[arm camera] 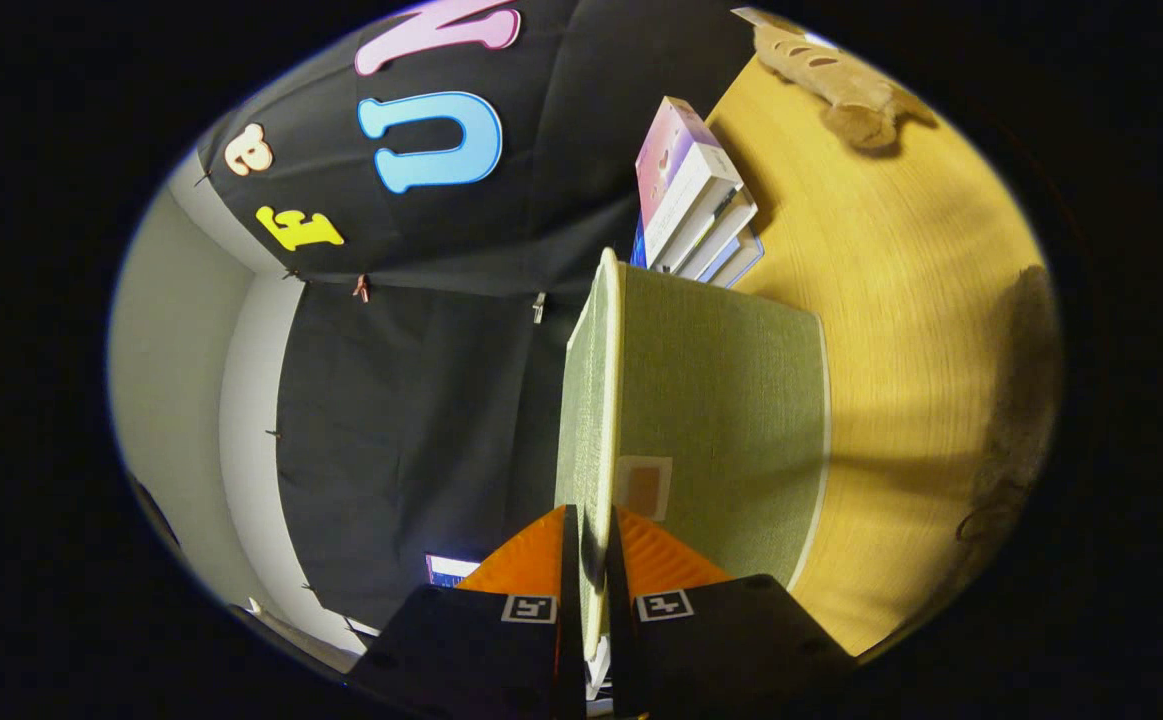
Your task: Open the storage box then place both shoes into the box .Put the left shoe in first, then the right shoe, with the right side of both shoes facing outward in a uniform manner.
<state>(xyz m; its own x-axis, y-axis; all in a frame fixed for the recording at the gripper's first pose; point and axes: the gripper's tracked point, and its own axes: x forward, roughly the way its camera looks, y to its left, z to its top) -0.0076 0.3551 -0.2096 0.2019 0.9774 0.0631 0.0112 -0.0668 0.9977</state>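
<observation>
The gripper has its two fingers closed on the edge of the storage box lid, which rises like a wall straight ahead of it. Beyond the green storage box a stack of books stands close. Bare wooden table lies open beside the box, with a plush toy far off.

Green fabric storage box lid raised, edge-on.

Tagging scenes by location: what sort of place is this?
Likely a staged recording booth with a home-desk setup: black cloth wall, wooden table with stacked books, and a green storage box lid pinched edge-on in the tongs.
</observation>
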